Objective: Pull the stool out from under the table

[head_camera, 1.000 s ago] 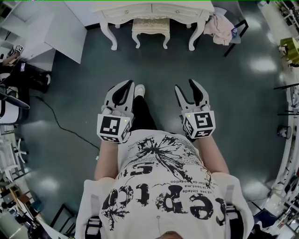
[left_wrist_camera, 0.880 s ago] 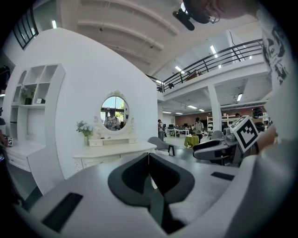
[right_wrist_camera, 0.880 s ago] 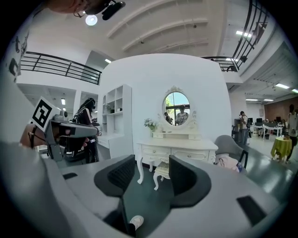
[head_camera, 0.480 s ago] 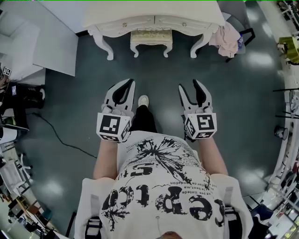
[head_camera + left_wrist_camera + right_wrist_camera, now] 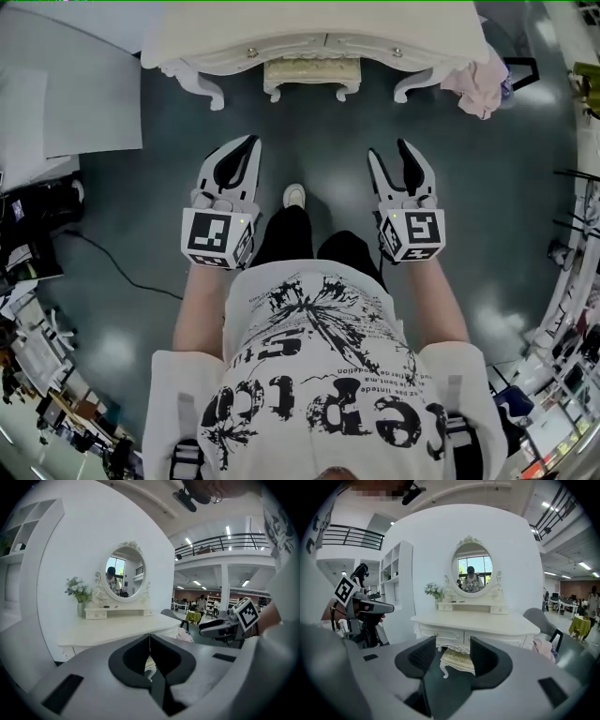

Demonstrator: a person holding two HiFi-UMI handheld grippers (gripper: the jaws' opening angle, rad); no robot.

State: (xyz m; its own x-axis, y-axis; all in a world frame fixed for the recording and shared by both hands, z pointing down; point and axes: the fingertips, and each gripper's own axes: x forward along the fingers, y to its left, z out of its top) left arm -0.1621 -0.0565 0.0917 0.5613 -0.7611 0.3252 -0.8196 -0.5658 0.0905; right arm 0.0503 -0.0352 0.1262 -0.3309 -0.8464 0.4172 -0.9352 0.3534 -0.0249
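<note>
A cream stool [image 5: 312, 73] with a patterned cushion stands tucked between the legs of the white dressing table [image 5: 309, 36] at the top of the head view. Both grippers hang in front of me over the dark floor, well short of the stool. My left gripper [image 5: 248, 142] points at the table's left part; its jaws meet tip to tip [image 5: 150, 639] with nothing in them. My right gripper [image 5: 389, 150] is open and empty. In the right gripper view the stool [image 5: 458, 660] shows through the gap of that gripper [image 5: 453, 651], below the table's drawers [image 5: 454, 635].
A grey chair draped with pink cloth [image 5: 483, 80] stands right of the table. A white panel [image 5: 80, 89] lies on the left, and a black cable [image 5: 112, 267] runs over the floor. The table carries an oval mirror [image 5: 471, 573] and flowers [image 5: 433, 591].
The table and stool have grown and slid down in the head view as the person walked towards them. Both grippers advanced with the person, their jaws unchanged.
</note>
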